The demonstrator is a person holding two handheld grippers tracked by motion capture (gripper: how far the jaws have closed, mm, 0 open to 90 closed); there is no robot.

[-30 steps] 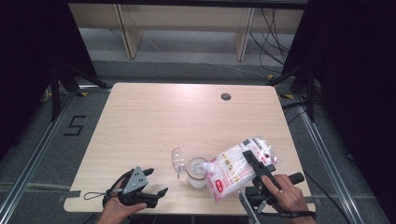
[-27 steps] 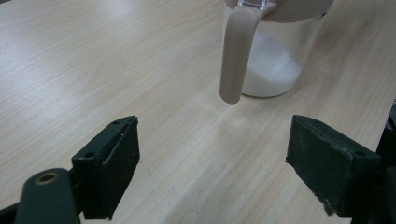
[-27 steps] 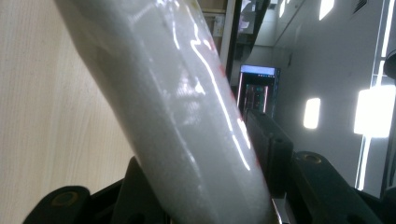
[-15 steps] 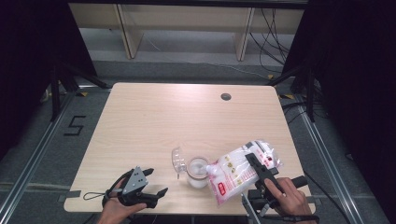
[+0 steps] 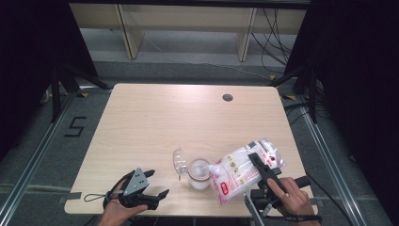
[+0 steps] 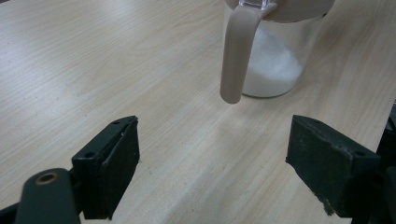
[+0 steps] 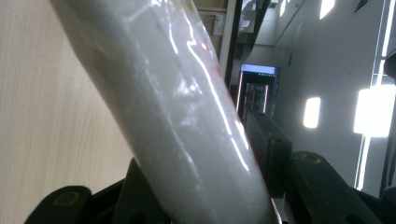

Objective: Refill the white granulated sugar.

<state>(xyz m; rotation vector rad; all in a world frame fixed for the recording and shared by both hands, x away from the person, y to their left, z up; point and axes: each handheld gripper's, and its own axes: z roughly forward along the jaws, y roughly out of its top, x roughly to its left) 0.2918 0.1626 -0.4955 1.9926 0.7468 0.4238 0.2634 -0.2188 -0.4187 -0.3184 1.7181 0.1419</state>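
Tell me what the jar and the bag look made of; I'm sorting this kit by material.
Jar: clear glass or hard plastic, glossy; the white grains inside show through. Its handle looks like matte beige plastic. Bag: thin glossy plastic film, going by the sheen and creases.

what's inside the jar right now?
White granules fill the lower part of the clear jar, heaped against its far wall. The beige lid handle hides a strip of them. The bag is tipped at its rim; whether anything is flowing is unclear.
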